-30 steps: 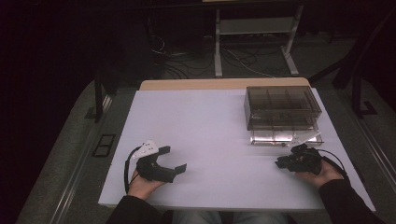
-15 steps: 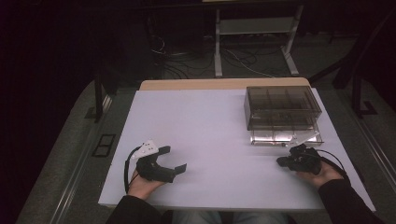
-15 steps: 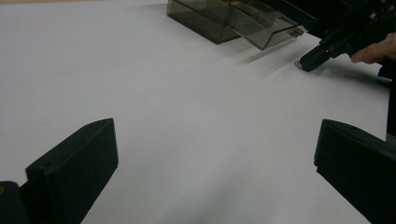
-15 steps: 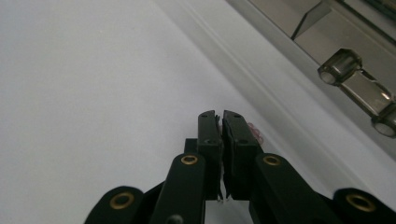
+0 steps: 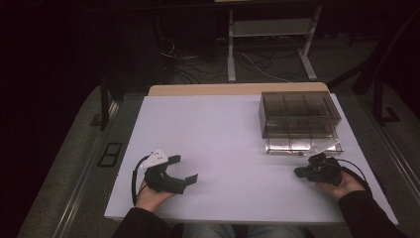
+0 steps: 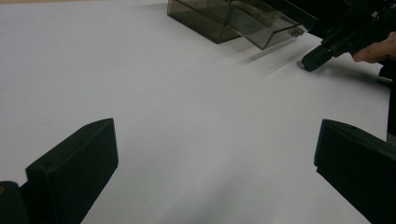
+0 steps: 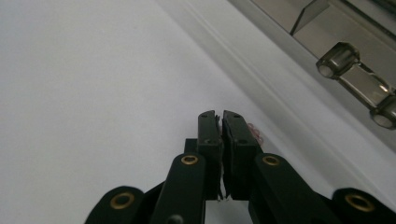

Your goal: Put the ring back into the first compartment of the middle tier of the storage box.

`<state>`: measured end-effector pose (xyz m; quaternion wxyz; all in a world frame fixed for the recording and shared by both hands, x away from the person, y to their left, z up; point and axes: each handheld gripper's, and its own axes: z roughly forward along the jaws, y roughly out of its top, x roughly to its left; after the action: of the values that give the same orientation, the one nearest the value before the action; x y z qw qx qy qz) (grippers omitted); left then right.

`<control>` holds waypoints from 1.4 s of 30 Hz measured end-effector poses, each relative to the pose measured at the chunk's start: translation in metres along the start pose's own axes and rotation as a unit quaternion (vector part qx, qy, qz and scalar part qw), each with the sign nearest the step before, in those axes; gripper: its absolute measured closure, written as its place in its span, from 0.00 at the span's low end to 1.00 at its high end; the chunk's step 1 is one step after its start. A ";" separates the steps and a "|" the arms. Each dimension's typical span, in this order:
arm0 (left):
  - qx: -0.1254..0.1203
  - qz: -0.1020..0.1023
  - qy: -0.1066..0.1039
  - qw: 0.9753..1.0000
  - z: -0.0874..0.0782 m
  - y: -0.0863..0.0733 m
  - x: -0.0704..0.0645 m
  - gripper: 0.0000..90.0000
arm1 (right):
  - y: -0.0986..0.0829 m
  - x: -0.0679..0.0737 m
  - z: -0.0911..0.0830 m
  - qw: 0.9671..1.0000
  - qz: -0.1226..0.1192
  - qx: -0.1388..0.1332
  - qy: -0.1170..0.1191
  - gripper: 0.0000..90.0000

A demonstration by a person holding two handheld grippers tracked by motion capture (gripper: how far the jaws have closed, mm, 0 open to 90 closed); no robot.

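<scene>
On the white table (image 5: pixel 223 129) a smoky see-through compartment box (image 5: pixel 299 116) stands at the back right, its lid flap (image 5: pixel 303 146) folded down toward me. My right gripper (image 5: pixel 298 172) rests just in front of that flap with its jaws pressed together (image 7: pixel 219 114). A tiny pinkish clear thing (image 7: pixel 254 131) lies at its tip, and I cannot tell if it is pinched. The left gripper (image 5: pixel 183 168) sits at the front left, jaws wide apart and nothing between them (image 6: pixel 215 129). The box (image 6: pixel 219 21) and right gripper (image 6: pixel 312 61) show far off in the left gripper view.
The lid's clear hinge knuckles (image 7: pixel 355 74) lie close to the right of my right gripper's jaws. A wooden strip (image 5: pixel 237 89) edges the table's far side. Beyond it are a dark floor with cables and a metal stand (image 5: pixel 270 34).
</scene>
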<state>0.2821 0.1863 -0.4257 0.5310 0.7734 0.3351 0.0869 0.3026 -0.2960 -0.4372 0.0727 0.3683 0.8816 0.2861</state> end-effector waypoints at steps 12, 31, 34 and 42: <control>0.000 -0.001 0.001 1.000 0.000 0.000 0.000 0.00 | 0.000 0.001 -0.004 1.000 0.004 -0.005 0.011 0.95; -0.001 -0.001 0.001 1.000 0.000 0.000 0.000 0.00 | 0.001 0.000 -0.014 0.999 0.015 -0.016 0.026 0.95; -0.001 -0.002 0.002 1.000 0.000 0.000 0.000 0.00 | 0.001 0.000 -0.017 0.999 0.017 -0.020 0.025 0.95; 0.000 -0.002 0.001 1.000 0.000 0.000 0.000 0.00 | 0.002 -0.002 -0.025 0.999 0.019 -0.033 0.027 0.95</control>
<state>0.2822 0.1867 -0.4258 0.5310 0.7726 0.3370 0.0871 0.2964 -0.3074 -0.4156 0.0559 0.3748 0.8659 0.3265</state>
